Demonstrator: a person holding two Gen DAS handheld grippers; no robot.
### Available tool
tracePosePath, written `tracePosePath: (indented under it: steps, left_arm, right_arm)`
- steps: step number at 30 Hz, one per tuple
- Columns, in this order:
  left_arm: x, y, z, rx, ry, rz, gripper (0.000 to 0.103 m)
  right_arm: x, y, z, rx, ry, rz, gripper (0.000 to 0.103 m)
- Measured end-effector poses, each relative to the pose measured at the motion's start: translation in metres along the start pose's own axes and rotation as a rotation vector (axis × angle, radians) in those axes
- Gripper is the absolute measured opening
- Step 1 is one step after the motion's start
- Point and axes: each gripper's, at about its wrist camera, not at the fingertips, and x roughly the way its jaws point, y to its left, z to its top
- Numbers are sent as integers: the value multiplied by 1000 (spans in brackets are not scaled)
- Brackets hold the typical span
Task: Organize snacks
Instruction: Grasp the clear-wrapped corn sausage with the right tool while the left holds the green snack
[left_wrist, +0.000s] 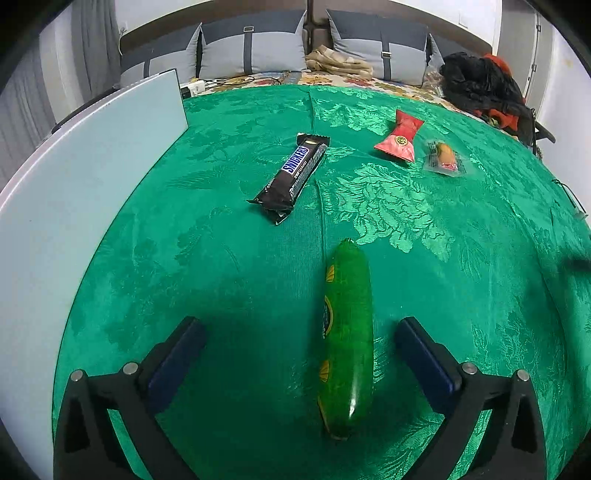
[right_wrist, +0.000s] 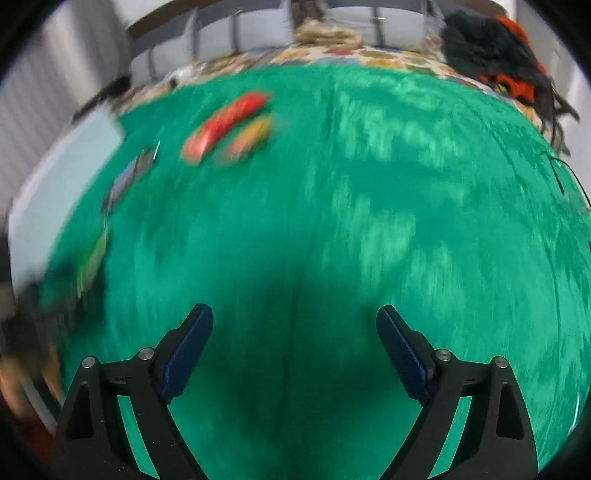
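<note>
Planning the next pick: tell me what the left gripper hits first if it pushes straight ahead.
Probably the green sausage snack, lying lengthwise between the open left gripper fingers, untouched; depth is unclear.

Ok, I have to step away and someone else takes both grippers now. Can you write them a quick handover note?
Left gripper: jaws open, the green sausage lies on the cloth between them, untouched by the pads.
Right gripper: jaws open, empty, over bare green cloth; its view is blurred.
Snickers bar, red packet and small clear packet lie loose farther back. White board at left.
Done: nothing visibly sorted. Left: gather all four snacks.
</note>
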Motion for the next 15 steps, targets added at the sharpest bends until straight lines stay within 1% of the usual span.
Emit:
tracePosePath:
  steps: [2, 4, 5, 7, 9, 12, 13, 14, 15]
  left_arm:
    - [0, 0, 0, 0, 0, 0, 103]
    - [0, 0, 0, 0, 0, 0, 103]
    - [0, 0, 0, 0, 0, 0, 103]
    - [0, 0, 0, 0, 0, 0, 103]
    - [0, 0, 0, 0, 0, 0, 103]
    - [-1, 0, 0, 0, 0, 0, 103]
    - [-1, 0, 0, 0, 0, 0, 103]
    - [-1, 1, 0, 0, 0, 0, 103]
    - [0, 0, 0, 0, 0, 0, 103]
  right_arm:
    - [12, -3, 44, 88, -1, 52, 91]
    - [34, -4, 85, 196, 34, 111, 90]
    - [47, -3, 102, 251, 50, 132, 89]
    - [69, 2, 123, 328, 83, 151, 89]
    - [85, 10, 136, 356, 106, 151, 89]
    - [108, 32, 147, 316, 146, 73, 89]
    - [115, 40, 149, 285, 157, 37, 84]
    - [115, 47, 152, 246, 143, -5, 61]
    - [116, 54, 152, 183, 141, -73, 45]
